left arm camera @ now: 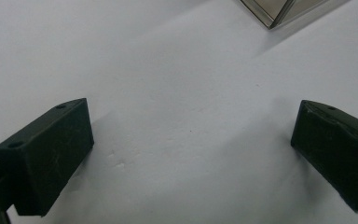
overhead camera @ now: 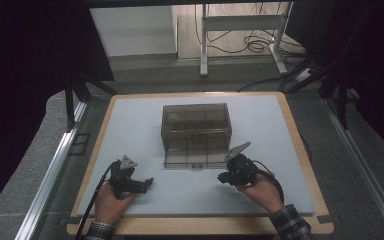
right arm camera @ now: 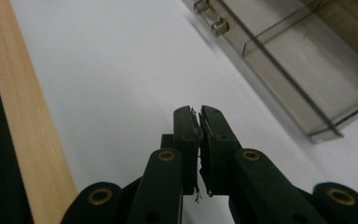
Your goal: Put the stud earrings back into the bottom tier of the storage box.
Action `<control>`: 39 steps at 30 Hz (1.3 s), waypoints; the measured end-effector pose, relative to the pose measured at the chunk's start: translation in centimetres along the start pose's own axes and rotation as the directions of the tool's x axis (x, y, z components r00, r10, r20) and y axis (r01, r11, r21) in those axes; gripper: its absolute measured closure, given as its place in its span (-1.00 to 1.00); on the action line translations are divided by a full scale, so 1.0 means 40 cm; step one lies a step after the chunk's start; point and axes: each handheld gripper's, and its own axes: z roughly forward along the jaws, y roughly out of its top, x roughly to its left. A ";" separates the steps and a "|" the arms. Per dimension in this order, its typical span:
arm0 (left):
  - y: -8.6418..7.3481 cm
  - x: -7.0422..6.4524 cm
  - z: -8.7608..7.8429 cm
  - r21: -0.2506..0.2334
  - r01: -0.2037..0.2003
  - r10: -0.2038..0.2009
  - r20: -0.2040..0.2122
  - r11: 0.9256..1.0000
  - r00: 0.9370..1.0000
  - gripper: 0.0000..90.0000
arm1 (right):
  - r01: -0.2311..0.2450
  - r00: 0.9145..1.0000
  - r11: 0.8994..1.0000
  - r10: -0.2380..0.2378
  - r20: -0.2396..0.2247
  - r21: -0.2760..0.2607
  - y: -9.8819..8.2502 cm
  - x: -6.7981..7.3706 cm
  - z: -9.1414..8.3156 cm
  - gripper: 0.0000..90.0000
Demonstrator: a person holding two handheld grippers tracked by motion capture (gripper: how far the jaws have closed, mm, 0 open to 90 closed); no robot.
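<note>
On the table [overhead camera: 130,125], both claws rest short of the box [overhead camera: 196,134], left claw [overhead camera: 147,183] spread, right claw [overhead camera: 223,177] pressed together, apparently before any reach toward the box.

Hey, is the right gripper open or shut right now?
Shut. In the right gripper view the right gripper has its two jaws pressed together with nothing between them, over the white mat.
</note>
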 end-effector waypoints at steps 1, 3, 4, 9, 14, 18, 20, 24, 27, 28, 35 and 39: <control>0.000 0.000 0.000 0.000 0.000 0.000 0.000 1.000 1.000 -1.00 | 0.000 1.000 1.000 0.000 0.000 0.000 0.000 0.000 0.000 0.86; 0.000 0.000 0.000 -0.001 0.001 -0.001 0.000 1.000 1.000 -1.00 | 0.002 1.000 1.000 -0.002 0.003 -0.020 0.004 -0.002 0.002 0.86; 0.000 0.000 0.000 -0.001 0.002 -0.002 0.000 1.000 1.000 -1.00 | 0.007 1.000 0.999 -0.007 0.006 -0.035 0.005 -0.004 0.002 0.86; 0.000 0.001 -0.001 0.003 -0.004 0.004 0.001 1.000 1.000 -1.00 | 0.001 1.000 0.997 0.000 0.010 -0.073 0.016 -0.013 0.007 0.86; 0.000 0.000 0.000 -0.003 0.002 -0.002 0.001 1.000 1.000 -1.00 | -0.005 1.000 0.994 0.007 0.015 -0.109 0.033 -0.019 0.002 0.86; 0.000 0.001 0.000 -0.003 -0.003 0.003 0.000 1.000 1.000 -1.00 | -0.007 1.000 0.991 0.010 0.027 -0.137 0.045 -0.024 0.000 0.86; 0.000 0.001 0.000 -0.003 -0.002 0.002 0.000 1.000 1.000 -1.00 | -0.006 1.000 0.990 0.010 0.025 -0.144 0.048 -0.026 0.001 0.86; 0.000 0.001 0.000 0.001 -0.007 0.007 0.000 1.000 1.000 -1.00 | -0.008 0.999 0.987 0.014 0.036 -0.159 0.062 -0.035 0.005 0.86; 0.000 0.001 0.000 0.001 -0.008 0.008 0.000 1.000 1.000 -1.00 | -0.006 0.999 0.985 0.014 0.042 -0.170 0.074 -0.041 0.010 0.86; 0.000 0.001 0.000 0.001 -0.008 0.008 0.000 1.000 1.000 -1.00 | -0.005 0.999 0.985 0.012 0.043 -0.173 0.078 -0.044 0.013 0.86; 0.000 0.001 0.000 0.001 -0.007 0.007 0.000 1.000 1.000 -1.00 | -0.004 0.998 0.983 0.014 0.054 -0.185 0.103 -0.057 0.037 0.86; 0.000 0.001 0.000 0.001 -0.004 0.004 0.001 1.000 1.000 -1.00 | -0.004 0.999 0.982 0.014 0.049 -0.190 0.122 -0.058 0.057 0.86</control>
